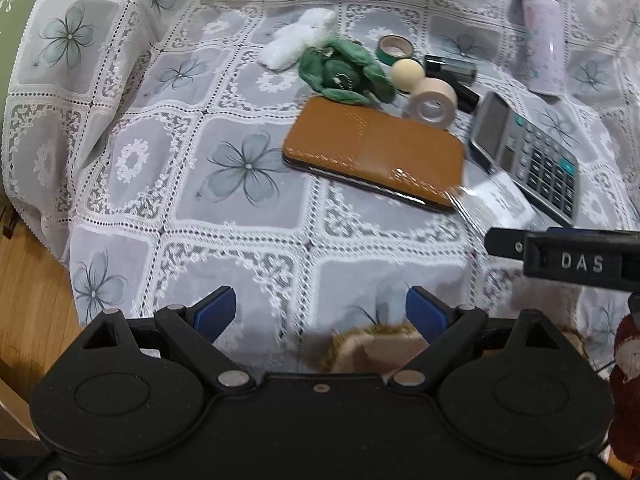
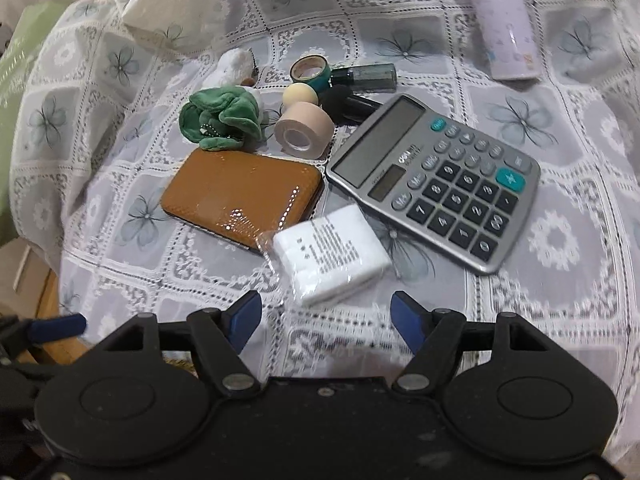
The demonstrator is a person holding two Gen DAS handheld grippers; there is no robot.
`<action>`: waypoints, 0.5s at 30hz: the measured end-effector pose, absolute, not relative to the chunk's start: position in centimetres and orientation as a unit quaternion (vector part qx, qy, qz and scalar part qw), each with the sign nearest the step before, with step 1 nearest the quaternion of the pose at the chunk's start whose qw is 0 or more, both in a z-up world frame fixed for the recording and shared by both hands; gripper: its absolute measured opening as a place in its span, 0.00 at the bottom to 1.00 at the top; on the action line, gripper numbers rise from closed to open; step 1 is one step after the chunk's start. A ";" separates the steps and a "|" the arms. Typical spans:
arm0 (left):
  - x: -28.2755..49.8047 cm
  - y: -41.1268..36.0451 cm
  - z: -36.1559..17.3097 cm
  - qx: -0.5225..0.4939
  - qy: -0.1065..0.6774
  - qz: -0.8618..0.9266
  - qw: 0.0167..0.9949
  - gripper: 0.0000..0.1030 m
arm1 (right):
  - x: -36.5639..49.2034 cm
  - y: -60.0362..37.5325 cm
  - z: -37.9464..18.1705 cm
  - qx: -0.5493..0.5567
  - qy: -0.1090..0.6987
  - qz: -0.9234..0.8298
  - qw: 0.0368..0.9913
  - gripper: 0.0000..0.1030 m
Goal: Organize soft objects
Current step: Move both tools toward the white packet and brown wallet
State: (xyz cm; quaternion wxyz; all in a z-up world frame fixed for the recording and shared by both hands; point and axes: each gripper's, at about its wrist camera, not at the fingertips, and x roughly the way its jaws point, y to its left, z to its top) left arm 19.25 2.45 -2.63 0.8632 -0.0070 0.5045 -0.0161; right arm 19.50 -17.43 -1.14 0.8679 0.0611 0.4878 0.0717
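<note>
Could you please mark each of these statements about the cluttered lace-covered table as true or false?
1. The green plush toy lies beside the flat brown leather case. True.
2. The grey desk calculator stands upright on its edge. False: it lies flat, keys facing up.
3. The right claw is clamped on the white plastic-wrapped packet. False: its jaws stand open and empty, with the packet just ahead of them.
4. The beige roll of tape lies on its side between the plush toy and the calculator. True.
5. The left claw holds the white fluffy toy. False: it is open and empty; that toy lies far across the table.
</note>
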 end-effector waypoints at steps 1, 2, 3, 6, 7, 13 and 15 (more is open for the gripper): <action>19.6 2.6 -2.7 -0.008 0.505 -0.015 0.863 0.86 | 19.8 -17.4 -1.3 0.057 0.488 0.073 0.868 0.70; 19.9 2.8 -2.7 -0.009 0.504 -0.014 0.863 0.86 | 20.2 -17.4 -1.5 0.054 0.488 0.074 0.868 0.71; 20.2 3.0 -2.8 -0.010 0.504 -0.012 0.864 0.86 | 20.5 -17.4 -1.6 0.053 0.489 0.074 0.868 0.72; 21.1 3.3 -2.9 -0.013 0.505 -0.012 0.863 0.86 | 21.4 -17.6 -2.1 0.052 0.492 0.072 0.866 0.72; 21.4 3.4 -3.0 -0.015 0.506 -0.012 0.862 0.86 | 21.6 -17.7 -2.3 0.053 0.493 0.072 0.865 0.73; 22.8 3.5 -3.4 -0.018 0.508 -0.020 0.861 0.86 | 22.7 -17.6 -2.9 0.056 0.493 0.082 0.864 0.80; 23.2 3.5 -3.4 -0.020 0.508 -0.021 0.861 0.86 | 22.9 -17.3 -3.0 0.053 0.492 0.087 0.865 0.82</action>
